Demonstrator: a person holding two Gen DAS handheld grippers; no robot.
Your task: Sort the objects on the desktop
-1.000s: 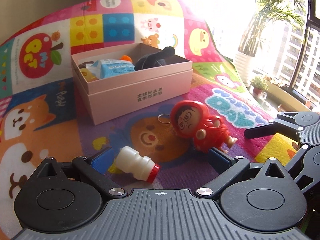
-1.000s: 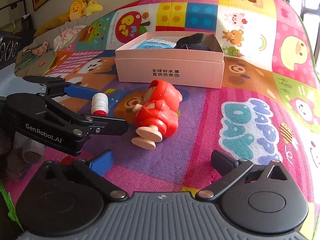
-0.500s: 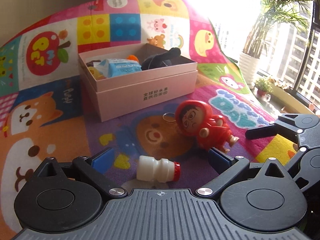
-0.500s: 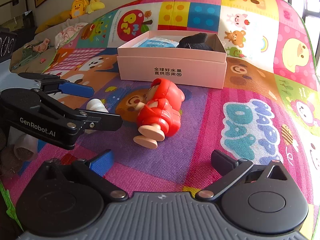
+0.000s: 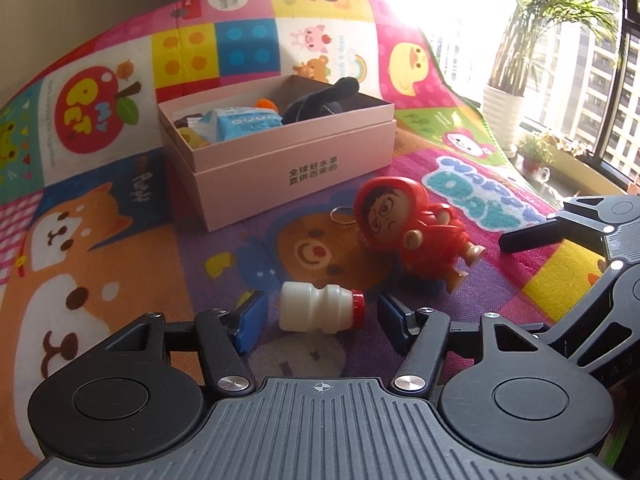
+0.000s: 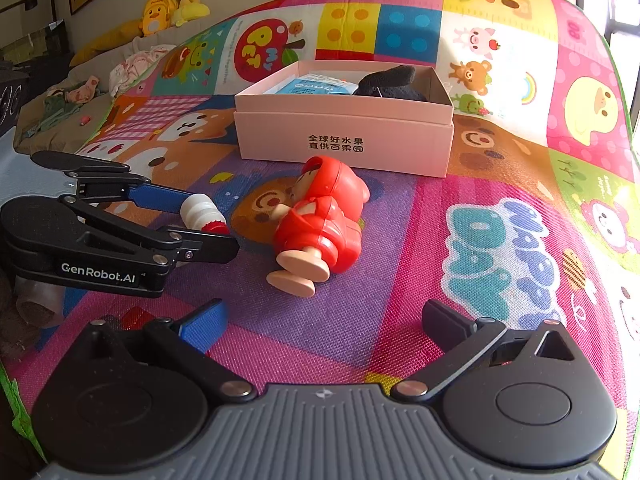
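Note:
A small white bottle with a red cap (image 5: 320, 307) lies on its side on the colourful play mat, between the fingers of my left gripper (image 5: 320, 316), which is open around it with gaps on both sides. It also shows in the right wrist view (image 6: 200, 213). A red hooded toy figure (image 5: 416, 232) lies on the mat to the right; it lies ahead of my right gripper (image 6: 320, 320), which is open and empty. An open pink box (image 5: 280, 152) behind holds a blue packet (image 5: 240, 122) and a dark soft item (image 5: 320, 100).
The play mat (image 6: 520, 240) covers the whole work surface. A potted plant (image 5: 504, 108) and a window ledge stand beyond its right edge. Plush toys (image 6: 168, 12) and clothes lie on a sofa at the far left.
My left gripper has moved forward and its fingers have narrowed around the white bottle, which has turned to lie crosswise between them. The right gripper has barely moved.

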